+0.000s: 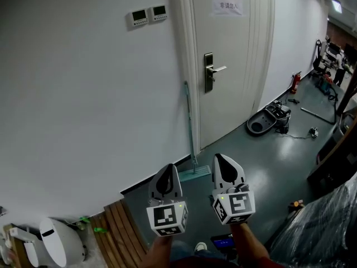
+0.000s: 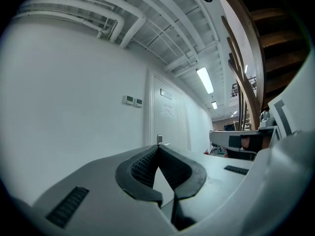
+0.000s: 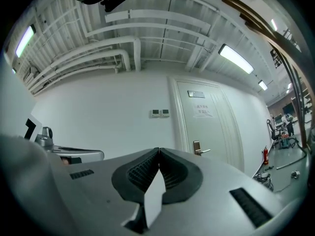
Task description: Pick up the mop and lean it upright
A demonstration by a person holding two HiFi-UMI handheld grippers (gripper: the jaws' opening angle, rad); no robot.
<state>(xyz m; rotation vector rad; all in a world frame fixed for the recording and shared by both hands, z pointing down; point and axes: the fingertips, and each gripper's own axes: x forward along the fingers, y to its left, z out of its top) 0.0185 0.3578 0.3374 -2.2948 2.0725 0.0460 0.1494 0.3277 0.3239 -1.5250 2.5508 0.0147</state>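
- Teal mop (image 1: 190,127): leans on the wall (image 1: 83,94), well ahead of your jaws; a clumsy nudge could topple it.
- Left gripper (image 1: 167,175), right gripper (image 1: 223,163): both clenched, empty.

Mop (image 1: 190,128), flat-head type: one long, thin handle in pale blue-green, joined at its lower end to a low, flat, rectangular head (image 1: 196,174) of a similar pale teal. It stands upright, close to vertical with a slight tilt, and the handle's top end leans at the left edge of the white door frame (image 1: 184,49); whether it touches the frame or the wall (image 1: 83,94) beside it cannot be told. The head lies flat on the grey floor (image 1: 262,155) at the foot of the wall, just beside the frame's lower left corner.
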